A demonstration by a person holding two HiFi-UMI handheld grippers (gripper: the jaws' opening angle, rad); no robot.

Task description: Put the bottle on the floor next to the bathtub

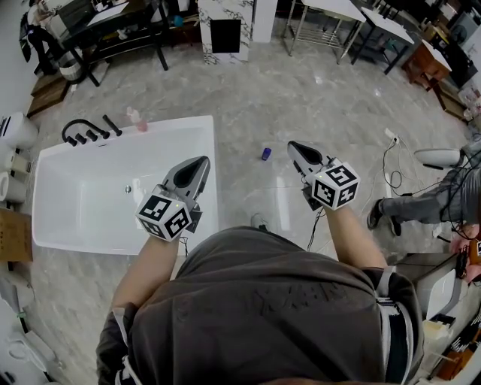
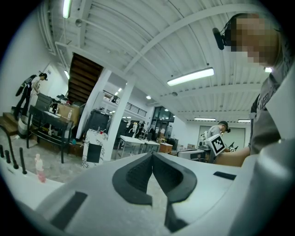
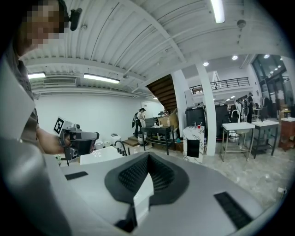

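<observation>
The white bathtub (image 1: 197,128) fills the left of the head view. A pink bottle (image 1: 137,119) stands at its far rim beside the black faucet (image 1: 85,131); it also shows in the left gripper view (image 2: 40,168). A small purple bottle (image 1: 266,153) stands on the floor right of the tub. My left gripper (image 1: 202,161) hovers over the tub's right edge, jaws shut and empty (image 2: 152,156). To the right of the purple bottle and apart from it, my right gripper (image 1: 294,146) is held above the floor, also shut with nothing in it (image 3: 147,156).
A person (image 1: 432,197) sits at the right by a white stool, with cables (image 1: 391,162) on the floor nearby. A marble pedestal (image 1: 225,30), metal tables (image 1: 323,15) and a dark bench (image 1: 113,30) line the back. Marble floor lies between tub and tables.
</observation>
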